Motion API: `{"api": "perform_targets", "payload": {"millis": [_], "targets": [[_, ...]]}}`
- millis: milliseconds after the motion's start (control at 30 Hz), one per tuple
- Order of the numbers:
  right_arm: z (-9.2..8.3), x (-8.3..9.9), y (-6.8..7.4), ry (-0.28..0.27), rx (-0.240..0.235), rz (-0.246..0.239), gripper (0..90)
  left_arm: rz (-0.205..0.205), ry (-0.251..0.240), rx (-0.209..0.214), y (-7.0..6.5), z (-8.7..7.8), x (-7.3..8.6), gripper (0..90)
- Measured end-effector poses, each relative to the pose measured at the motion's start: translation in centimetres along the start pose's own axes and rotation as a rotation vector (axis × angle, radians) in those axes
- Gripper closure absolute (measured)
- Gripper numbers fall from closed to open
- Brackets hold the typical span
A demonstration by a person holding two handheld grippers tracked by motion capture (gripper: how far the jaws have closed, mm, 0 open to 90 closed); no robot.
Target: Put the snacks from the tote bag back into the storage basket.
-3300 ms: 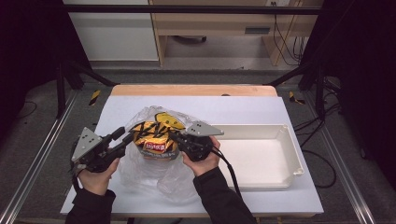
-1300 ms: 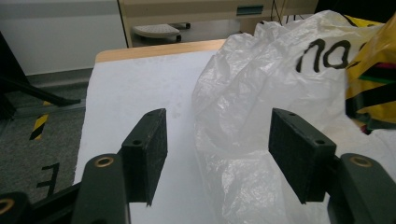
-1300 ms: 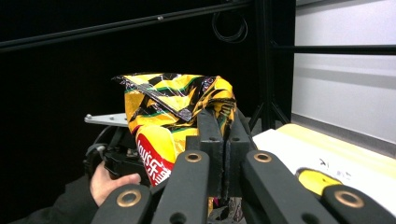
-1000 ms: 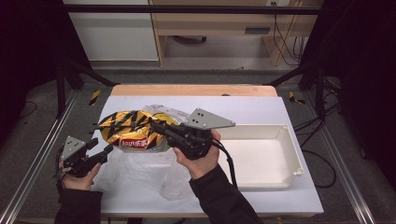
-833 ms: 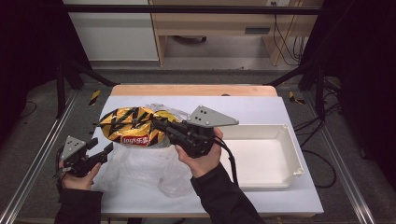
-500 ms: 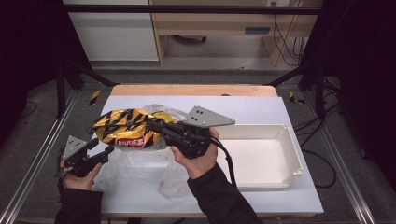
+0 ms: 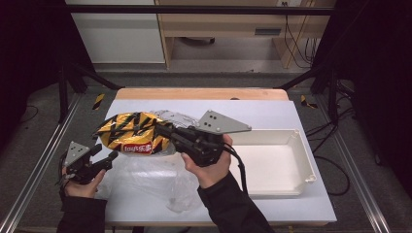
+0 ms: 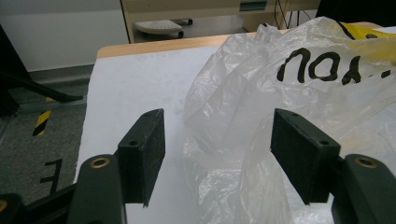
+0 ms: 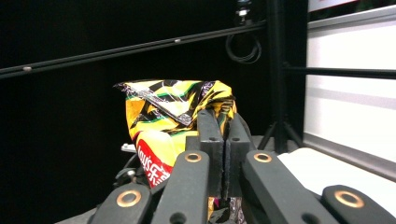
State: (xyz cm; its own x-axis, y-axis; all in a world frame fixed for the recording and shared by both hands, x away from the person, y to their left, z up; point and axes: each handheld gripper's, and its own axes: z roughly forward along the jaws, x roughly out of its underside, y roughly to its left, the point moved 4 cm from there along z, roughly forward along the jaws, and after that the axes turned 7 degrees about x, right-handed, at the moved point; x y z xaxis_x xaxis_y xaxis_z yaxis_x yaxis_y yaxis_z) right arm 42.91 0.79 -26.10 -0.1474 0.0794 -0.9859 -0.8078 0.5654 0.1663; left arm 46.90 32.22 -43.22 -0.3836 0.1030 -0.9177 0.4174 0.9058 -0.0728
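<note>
We see a white table with a white tray on its right side and a crumpled clear plastic bag spread near the front. Above the bag, our right gripper is clamped on the edge of a yellow chip packet, holding it clear of the table. Our left gripper stands wide, nothing gripped, just left of the bag.

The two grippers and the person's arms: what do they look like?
The left gripper and right gripper are black, each topped by a grey three-cornered plate with small holes. Brass-coloured rivets mark the jaw arms. A black cable trails from the right one. The sleeves are dark.
</note>
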Motion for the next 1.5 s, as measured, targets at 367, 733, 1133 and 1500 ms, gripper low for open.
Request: {"api": "perform_targets", "payload": {"millis": [367,733,1133,1500], "targets": [[-5.0,-1.4,-4.1,-0.025,0.132,-0.013,89.9,0.002,-0.004,0.005,0.0,-0.1,-0.1,35.0],[-10.2,-1.5,-8.0,-0.045,0.251,-0.002,89.9,0.004,-0.006,0.005,-0.1,-0.1,-0.1,34.7],[-13.8,-0.4,-11.1,-0.045,0.334,0.019,89.9,0.008,-0.001,0.006,-0.3,0.0,-0.1,33.5],[-16.5,1.3,-13.1,-0.049,0.372,0.052,89.9,0.006,0.004,0.006,-0.2,0.0,-0.1,32.2]]}}
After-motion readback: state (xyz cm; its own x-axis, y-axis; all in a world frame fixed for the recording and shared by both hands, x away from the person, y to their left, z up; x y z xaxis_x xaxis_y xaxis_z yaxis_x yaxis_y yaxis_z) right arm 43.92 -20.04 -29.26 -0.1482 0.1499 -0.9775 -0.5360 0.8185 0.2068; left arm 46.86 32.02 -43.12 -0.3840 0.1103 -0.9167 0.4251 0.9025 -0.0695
